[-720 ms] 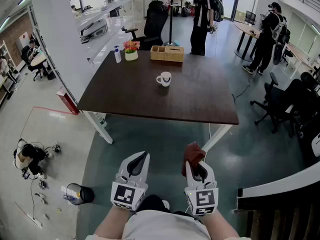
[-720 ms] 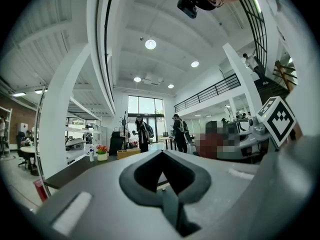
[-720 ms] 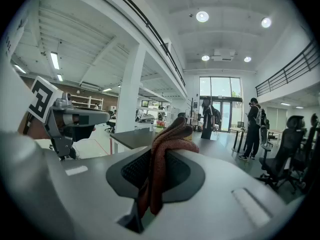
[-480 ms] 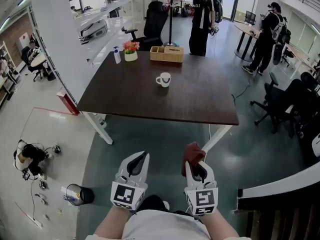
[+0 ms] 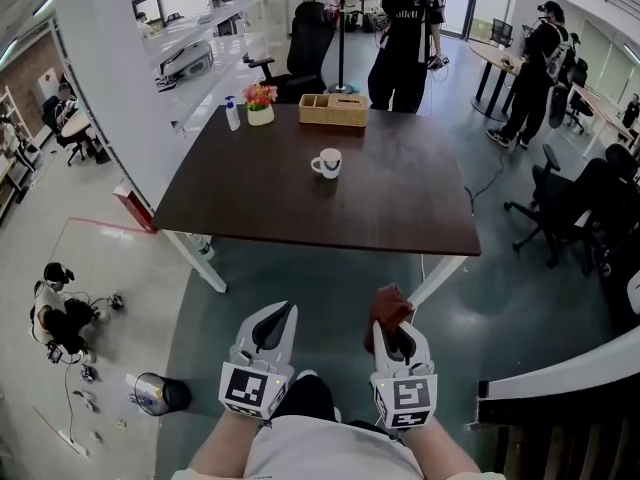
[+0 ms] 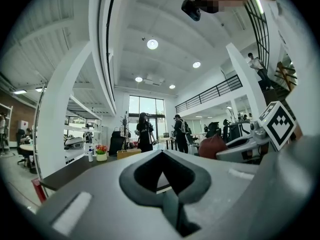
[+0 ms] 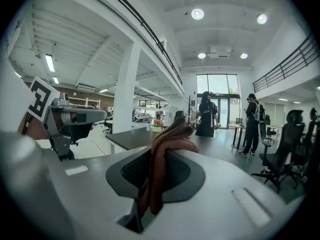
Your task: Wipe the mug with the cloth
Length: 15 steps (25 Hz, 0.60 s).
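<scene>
A white mug [image 5: 328,162] stands near the middle of the dark table [image 5: 260,203], far ahead of both grippers. My right gripper [image 5: 388,311] is shut on a reddish-brown cloth [image 5: 388,309], which bulges out past its tips; in the right gripper view the cloth [image 7: 165,159] hangs folded between the jaws. My left gripper [image 5: 286,312] is shut with nothing in it, held level beside the right one; its jaws [image 6: 165,176] meet in the left gripper view. Both are short of the table's near edge, above the floor.
On the table's far side are a wicker tray [image 5: 334,108], a flower pot [image 5: 261,101] and a spray bottle [image 5: 233,112]. A person in black [image 5: 405,38] stands behind the table. An office chair [image 5: 305,53] stands at the far end, more chairs [image 5: 560,208] at right, a bin [image 5: 155,392] at lower left.
The person behind the table has shifted a little. The view has moved slightly nearer the table. Both grippers keep their places and states.
</scene>
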Available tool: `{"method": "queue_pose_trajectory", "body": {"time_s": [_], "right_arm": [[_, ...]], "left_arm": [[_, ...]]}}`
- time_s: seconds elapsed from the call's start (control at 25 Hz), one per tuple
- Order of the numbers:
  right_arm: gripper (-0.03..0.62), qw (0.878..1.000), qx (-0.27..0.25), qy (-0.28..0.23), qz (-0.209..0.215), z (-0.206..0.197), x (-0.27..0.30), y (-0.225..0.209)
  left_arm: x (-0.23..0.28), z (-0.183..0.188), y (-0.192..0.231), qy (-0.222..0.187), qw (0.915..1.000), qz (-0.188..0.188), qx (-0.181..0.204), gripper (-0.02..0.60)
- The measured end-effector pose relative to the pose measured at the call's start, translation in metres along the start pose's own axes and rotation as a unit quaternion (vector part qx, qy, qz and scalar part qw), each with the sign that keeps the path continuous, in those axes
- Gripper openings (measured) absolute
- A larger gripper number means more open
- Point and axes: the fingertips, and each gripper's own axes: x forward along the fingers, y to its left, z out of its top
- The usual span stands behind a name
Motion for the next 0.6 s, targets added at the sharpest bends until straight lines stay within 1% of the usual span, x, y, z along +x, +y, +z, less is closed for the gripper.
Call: {"method": "queue_pose_trajectory", "body": {"time_s": [0.2, 0.36, 0.48, 0.6], "right_arm": [[0.080, 1.000, 0.001, 0.012, 0.007, -0.001, 0.036, -0.006], [0.080, 1.000, 0.000, 0.019, 0.005, -0.009, 0.072, -0.014], [0.080, 1.000, 0.001, 0.024, 0.002, -0.012, 0.107, -0.026], [0.080, 0.999, 0.007, 0.033, -0.006, -0.007, 0.143, -0.037]], "left_arm": [[0.026, -0.014, 0.027, 0.008, 1.0000, 0.002, -0.005, 0.000], [0.056, -0.034, 0.048, 0.019, 0.9998, 0.000, 0.008, 0.000], [0.089, -0.045, 0.065, 0.023, 0.9996, -0.013, 0.013, 0.000], [0.123, -0.047, 0.088, 0.025, 0.9994, -0.025, -0.002, 0.000]]}}
